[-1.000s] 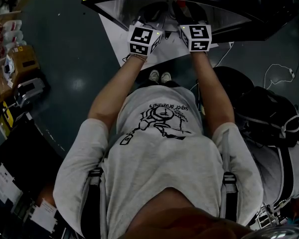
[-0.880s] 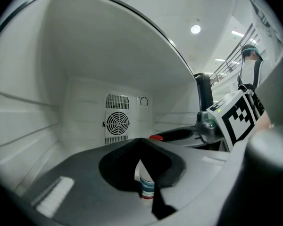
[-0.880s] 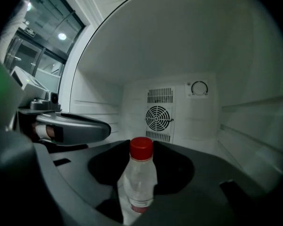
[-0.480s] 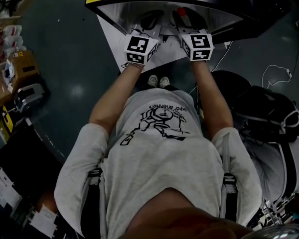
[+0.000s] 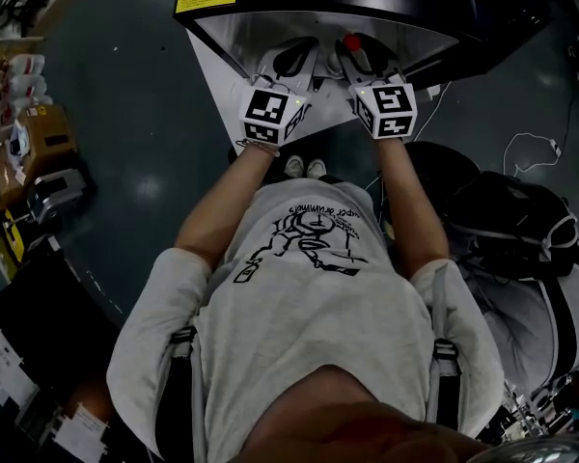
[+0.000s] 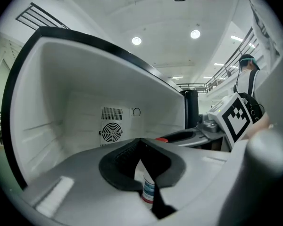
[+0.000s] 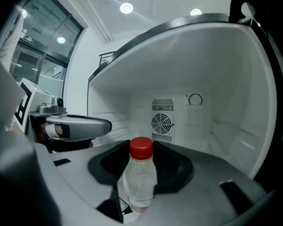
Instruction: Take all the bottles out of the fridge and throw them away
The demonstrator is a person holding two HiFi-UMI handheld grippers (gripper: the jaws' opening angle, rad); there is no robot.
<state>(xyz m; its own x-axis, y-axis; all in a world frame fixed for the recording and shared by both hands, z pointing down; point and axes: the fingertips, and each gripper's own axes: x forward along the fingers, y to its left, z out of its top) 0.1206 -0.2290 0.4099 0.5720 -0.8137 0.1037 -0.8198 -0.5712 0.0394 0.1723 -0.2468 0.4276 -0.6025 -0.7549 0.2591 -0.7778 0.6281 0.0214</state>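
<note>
Head view: left gripper [image 5: 294, 63] and right gripper [image 5: 359, 58] side by side at the fridge [image 5: 234, 29] mouth. Left gripper view: jaws clamped on labelled bottle [image 6: 148, 190] — roughly upright, inside the fridge. Right gripper view: jaws clamped on red-capped bottle [image 7: 140, 178] — upright, the fridge's back wall well beyond; the way out likely lies rearward.

Most of the bottle [image 6: 149, 192] hidden behind the left gripper [image 6: 140, 145], cap included.

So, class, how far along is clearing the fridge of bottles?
Done: no other bottle shows inside the fridge. In hand: left gripper shut on a labelled bottle, right gripper on a red-capped bottle. Left: throwing both away.
</note>
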